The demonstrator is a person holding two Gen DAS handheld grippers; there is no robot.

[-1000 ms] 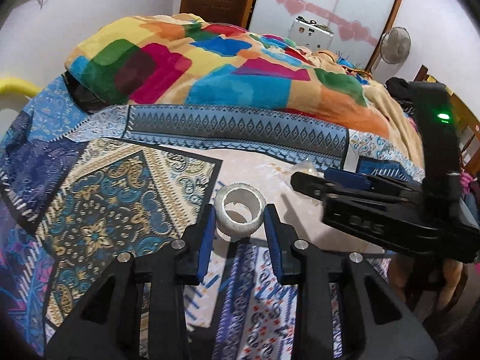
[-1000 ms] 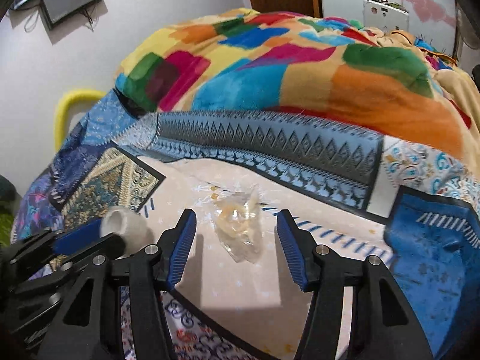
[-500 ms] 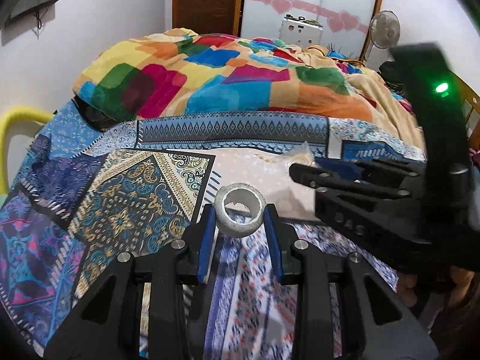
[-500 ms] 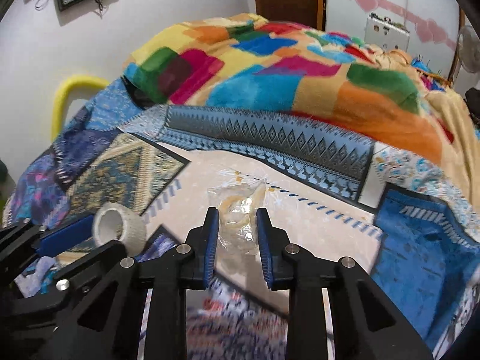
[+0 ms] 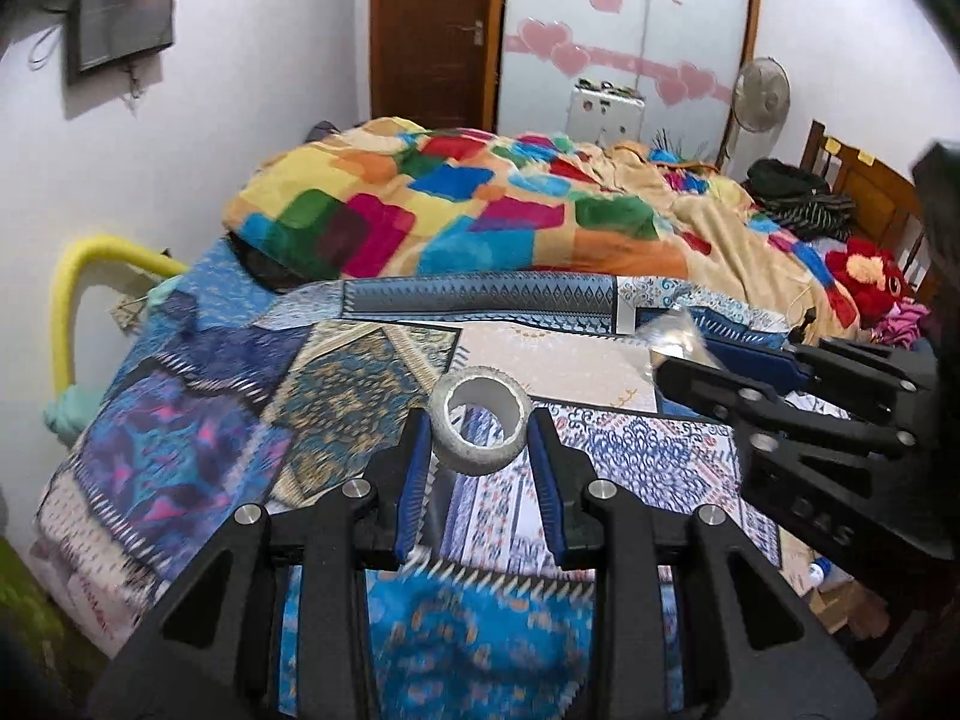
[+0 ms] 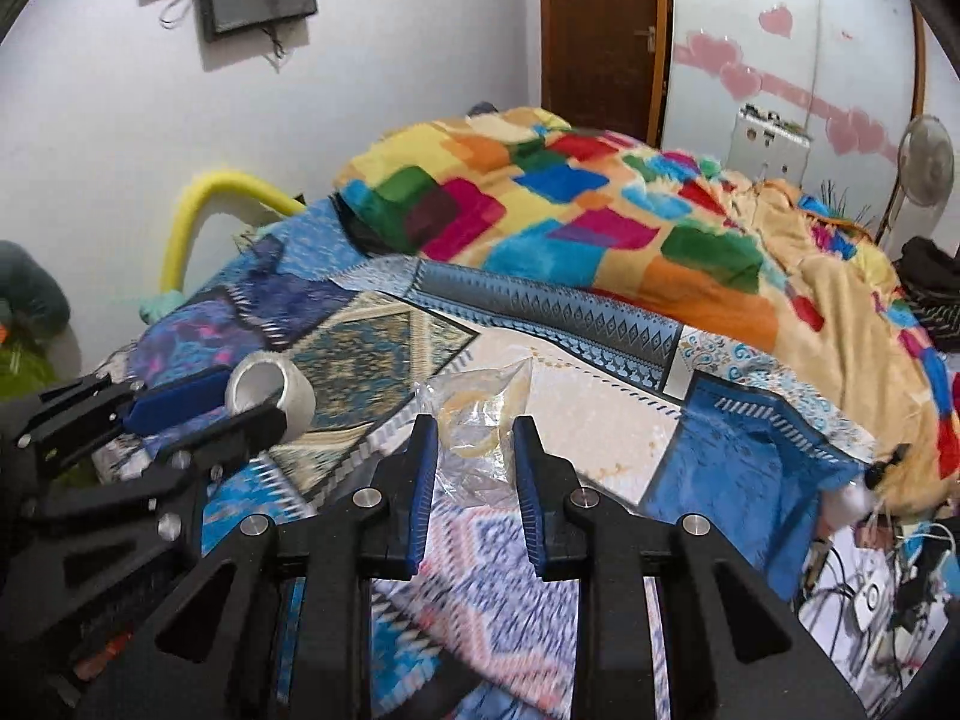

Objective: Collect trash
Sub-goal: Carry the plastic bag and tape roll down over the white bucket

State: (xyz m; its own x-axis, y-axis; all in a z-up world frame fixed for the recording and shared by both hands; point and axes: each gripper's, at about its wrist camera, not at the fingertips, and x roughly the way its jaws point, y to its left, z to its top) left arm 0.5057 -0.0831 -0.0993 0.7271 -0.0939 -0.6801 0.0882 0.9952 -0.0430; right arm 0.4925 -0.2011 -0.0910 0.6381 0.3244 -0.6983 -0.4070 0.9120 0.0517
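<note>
Left gripper [image 5: 480,438] clamped on the empty tape roll [image 5: 480,427], same grip as a second ago but now lifted clear of the patterned bedsheet [image 5: 198,438]. Right gripper [image 6: 474,450] was spread around the clear plastic wrapper [image 6: 480,420] lying on the sheet; its jaws have just been closing and now pinch it, raised off the bed. Behind, the colourful patchwork blanket [image 5: 456,210] and wooden door [image 5: 432,30] show more fully than before.
</note>
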